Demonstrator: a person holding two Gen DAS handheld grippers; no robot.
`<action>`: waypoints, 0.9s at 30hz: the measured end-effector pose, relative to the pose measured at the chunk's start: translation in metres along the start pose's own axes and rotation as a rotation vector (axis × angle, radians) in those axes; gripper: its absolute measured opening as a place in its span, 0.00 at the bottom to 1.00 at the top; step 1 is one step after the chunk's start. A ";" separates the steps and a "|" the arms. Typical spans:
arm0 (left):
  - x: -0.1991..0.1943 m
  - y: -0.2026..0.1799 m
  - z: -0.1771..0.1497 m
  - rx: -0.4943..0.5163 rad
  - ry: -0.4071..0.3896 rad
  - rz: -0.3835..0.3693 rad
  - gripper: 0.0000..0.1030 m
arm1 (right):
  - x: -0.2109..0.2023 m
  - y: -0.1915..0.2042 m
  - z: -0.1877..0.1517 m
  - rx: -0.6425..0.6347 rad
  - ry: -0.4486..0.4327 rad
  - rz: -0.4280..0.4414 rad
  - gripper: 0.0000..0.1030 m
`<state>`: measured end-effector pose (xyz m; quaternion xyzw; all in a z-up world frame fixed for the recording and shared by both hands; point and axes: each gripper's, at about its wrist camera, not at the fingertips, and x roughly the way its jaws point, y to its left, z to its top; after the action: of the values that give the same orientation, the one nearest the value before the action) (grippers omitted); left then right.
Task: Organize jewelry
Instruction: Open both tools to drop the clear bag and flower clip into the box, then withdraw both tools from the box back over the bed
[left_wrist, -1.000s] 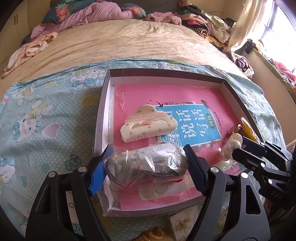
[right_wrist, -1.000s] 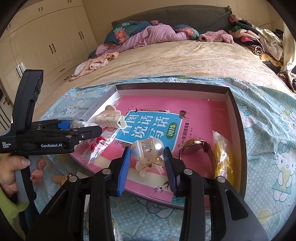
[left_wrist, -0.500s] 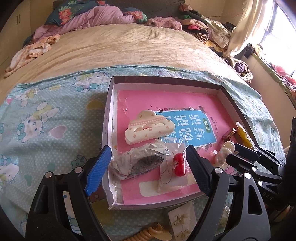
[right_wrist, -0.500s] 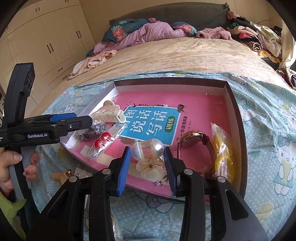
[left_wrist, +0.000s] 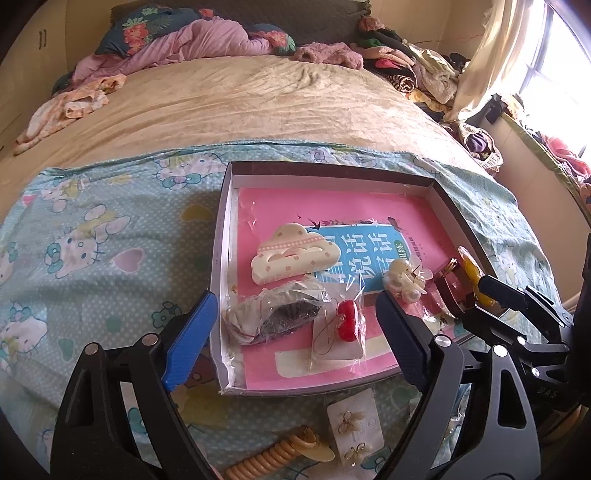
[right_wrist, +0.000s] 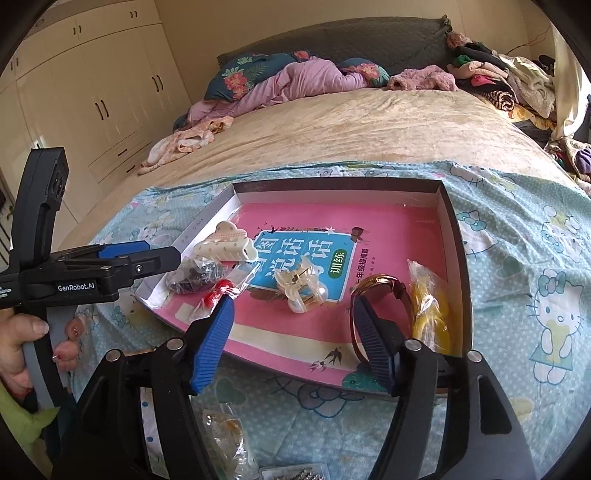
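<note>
Both claws open and empty at the near edge of the tray

The left claw (left_wrist: 295, 332) and right claw (right_wrist: 295, 332) gape wide, gripping nothing (the tray (left_wrist: 221, 236) lies on a bed). Inside the tray, nearest its front rim sit a bagged dark item (left_wrist: 277, 314) and red earrings (left_wrist: 347, 321); farther back, the pearl clip (right_wrist: 303, 288), watch (right_wrist: 380, 291) and cream cloud-shaped clip (left_wrist: 295, 251).

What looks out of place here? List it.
Several pieces lie outside the tray, on the bedsheet near its front edge: an earring card and a tan spiral hair tie. In the right wrist view, another clear packet lies there too. Nothing looks spilled or broken.
</note>
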<state>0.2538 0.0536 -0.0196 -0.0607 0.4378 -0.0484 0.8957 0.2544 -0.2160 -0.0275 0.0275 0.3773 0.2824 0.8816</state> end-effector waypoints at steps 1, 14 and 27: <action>-0.002 0.000 0.000 -0.003 -0.001 0.000 0.85 | -0.002 0.000 0.001 0.000 -0.006 -0.004 0.71; -0.034 0.004 -0.003 -0.039 -0.048 -0.008 0.91 | -0.039 0.000 0.006 0.011 -0.085 -0.032 0.88; -0.066 0.000 -0.018 -0.025 -0.106 0.004 0.91 | -0.064 0.016 0.000 -0.026 -0.110 -0.026 0.88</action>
<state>0.1993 0.0617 0.0206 -0.0736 0.3905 -0.0380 0.9169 0.2110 -0.2363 0.0180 0.0267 0.3249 0.2736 0.9049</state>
